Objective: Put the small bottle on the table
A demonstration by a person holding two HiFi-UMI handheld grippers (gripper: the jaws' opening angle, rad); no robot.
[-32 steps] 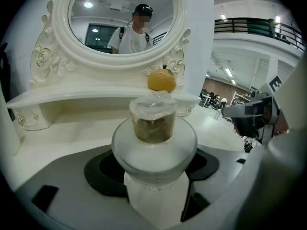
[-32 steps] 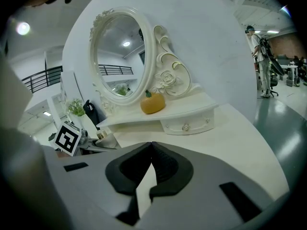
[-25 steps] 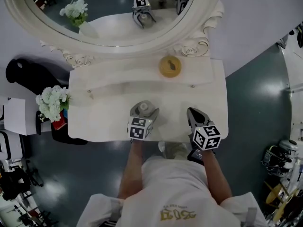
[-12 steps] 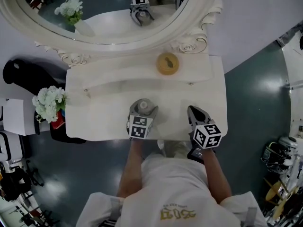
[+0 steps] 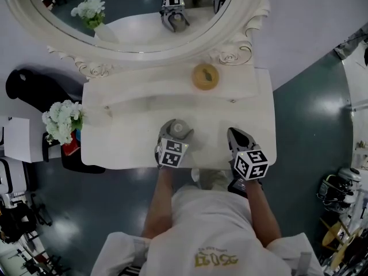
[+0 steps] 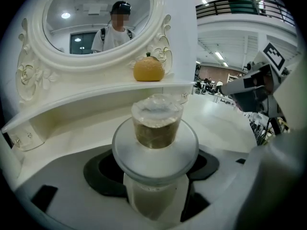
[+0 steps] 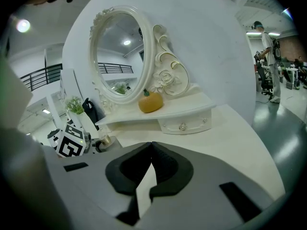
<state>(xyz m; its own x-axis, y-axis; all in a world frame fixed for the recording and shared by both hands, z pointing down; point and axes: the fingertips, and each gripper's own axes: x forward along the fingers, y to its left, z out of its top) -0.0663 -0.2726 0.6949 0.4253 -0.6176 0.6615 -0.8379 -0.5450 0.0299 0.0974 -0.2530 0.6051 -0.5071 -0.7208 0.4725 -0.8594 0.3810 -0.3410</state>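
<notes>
- Your left gripper (image 5: 174,132) has its jaws set wide, with the black pads (image 6: 103,169) pressed on both sides of the small bottle's pale body, so you are gripping it.
- The small frosted-white bottle with a broad round collar and a clear cap over amber contents (image 6: 156,145) stands upright between those jaws, with collar and cap rising above the pads.
- In the head view, the bottle is over the front part of the white dressing table (image 5: 126,137), near its front edge and in front of the raised shelf (image 5: 144,91). No view shows whether its base touches the tabletop.
- Your right gripper (image 7: 150,145) is closed, the tips of its black pads meeting with nothing between them. It rests at the table's front right, well apart from the bottle.
- A round orange fruit-shaped piece with a small green stem (image 5: 205,76) sits on the raised shelf, just below the oval mirror with its ornate white frame (image 5: 230,39).
- A bunch of white flowers (image 5: 62,122) stands just off the table's left end.
- The mirror reflects both of your grippers and the bottle.
</notes>
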